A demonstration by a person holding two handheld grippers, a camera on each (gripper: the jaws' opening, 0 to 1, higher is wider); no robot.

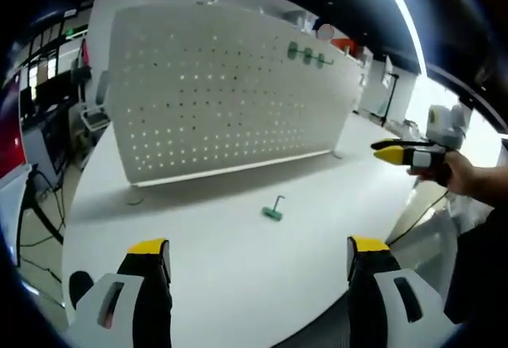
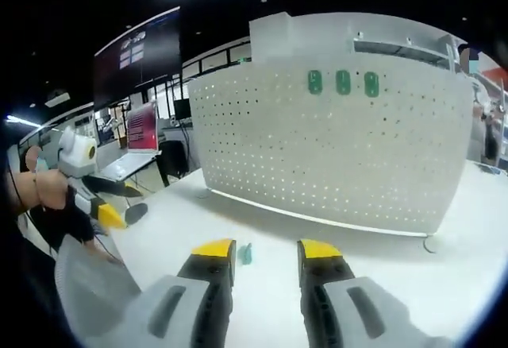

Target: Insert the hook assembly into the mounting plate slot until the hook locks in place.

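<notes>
On the white table (image 1: 238, 261), in front of the pegboard (image 1: 230, 94), lay the green hook assembly (image 1: 274, 209), ungrasped between both grippers' parted, empty jaws; risked skidding away if nudged by a jaw tip.

Green hook (image 1: 274, 210) lies on white table (image 1: 238, 261) before upright pegboard (image 1: 222, 94).

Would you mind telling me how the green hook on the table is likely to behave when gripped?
The hook looks small and thin, so probably light and quick to skid on the smooth white table. Its stem juts up from a small base, so it may tip when nudged. It looks rigid, not floppy.
</notes>
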